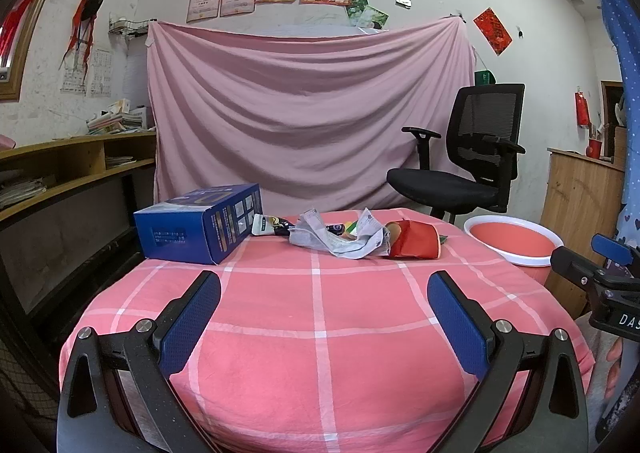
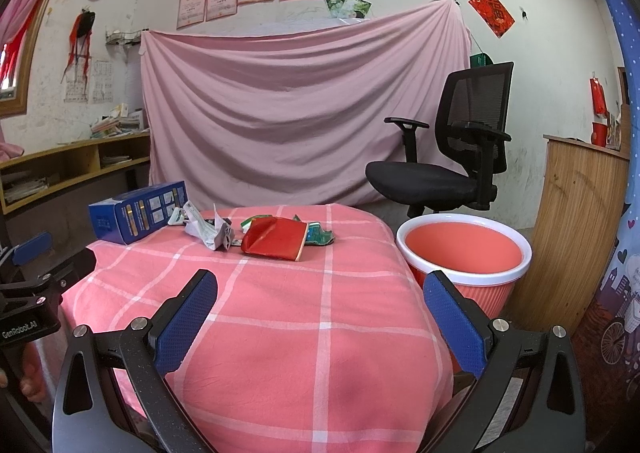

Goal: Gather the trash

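Observation:
Trash lies at the far side of the pink checked table (image 1: pixel 320 317): a blue box (image 1: pixel 200 223), crumpled paper (image 1: pixel 340 239), a red carton (image 1: pixel 414 240) and small wrappers (image 1: pixel 272 225). They also show in the right wrist view: the blue box (image 2: pixel 138 217), the paper (image 2: pixel 212 233), the red carton (image 2: pixel 278 239) and a green wrapper (image 2: pixel 320 235). A pink bin with a white rim (image 2: pixel 464 253) stands right of the table; its rim also shows in the left wrist view (image 1: pixel 516 239). My left gripper (image 1: pixel 324 285) is open and empty over the table's near part. My right gripper (image 2: pixel 320 285) is open and empty too.
A black office chair (image 1: pixel 468 161) stands behind the table and bin. A pink sheet (image 1: pixel 308 113) hangs on the back wall. Wooden shelves (image 1: pixel 76 165) run along the left and a wooden cabinet (image 2: pixel 580 233) stands at the right.

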Demonstrator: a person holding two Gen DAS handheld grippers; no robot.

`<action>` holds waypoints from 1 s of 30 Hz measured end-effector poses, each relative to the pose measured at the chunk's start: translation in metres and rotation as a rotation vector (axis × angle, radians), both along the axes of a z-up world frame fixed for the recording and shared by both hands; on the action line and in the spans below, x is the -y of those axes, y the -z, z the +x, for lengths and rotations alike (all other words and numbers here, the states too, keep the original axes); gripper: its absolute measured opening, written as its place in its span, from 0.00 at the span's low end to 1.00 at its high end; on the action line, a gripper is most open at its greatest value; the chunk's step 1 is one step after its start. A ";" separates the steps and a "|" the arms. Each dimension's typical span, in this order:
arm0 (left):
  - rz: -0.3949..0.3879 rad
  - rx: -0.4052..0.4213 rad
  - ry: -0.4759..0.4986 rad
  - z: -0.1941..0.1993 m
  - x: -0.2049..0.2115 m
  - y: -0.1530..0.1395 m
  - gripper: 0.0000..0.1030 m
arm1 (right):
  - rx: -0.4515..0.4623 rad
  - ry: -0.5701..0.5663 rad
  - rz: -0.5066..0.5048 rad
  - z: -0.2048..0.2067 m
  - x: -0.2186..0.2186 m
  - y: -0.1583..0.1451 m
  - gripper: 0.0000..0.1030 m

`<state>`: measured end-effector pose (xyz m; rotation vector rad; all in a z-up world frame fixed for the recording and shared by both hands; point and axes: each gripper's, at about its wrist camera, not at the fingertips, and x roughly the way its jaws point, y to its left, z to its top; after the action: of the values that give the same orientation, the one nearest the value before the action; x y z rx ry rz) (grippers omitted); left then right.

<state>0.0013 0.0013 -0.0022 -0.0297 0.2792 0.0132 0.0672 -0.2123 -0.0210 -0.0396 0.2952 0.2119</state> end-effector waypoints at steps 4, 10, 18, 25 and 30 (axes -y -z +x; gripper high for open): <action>0.003 -0.001 -0.003 0.000 -0.001 0.001 0.98 | 0.000 -0.003 0.003 0.000 -0.002 0.003 1.00; 0.005 -0.011 -0.027 0.003 -0.005 0.003 0.98 | 0.004 -0.025 0.003 -0.001 -0.006 0.001 1.00; 0.012 -0.011 -0.057 0.021 -0.009 -0.001 0.98 | 0.013 -0.020 0.045 0.014 0.004 -0.010 1.00; -0.002 -0.013 -0.056 0.055 -0.009 -0.006 0.98 | 0.056 0.011 0.057 0.039 0.016 -0.023 1.00; -0.010 -0.009 -0.053 0.086 -0.010 -0.016 0.98 | 0.105 0.037 0.055 0.064 0.022 -0.038 1.00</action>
<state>0.0868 0.0109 0.0143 -0.0469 0.2874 0.0649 0.1315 -0.2338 0.0167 0.0094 0.1849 0.1805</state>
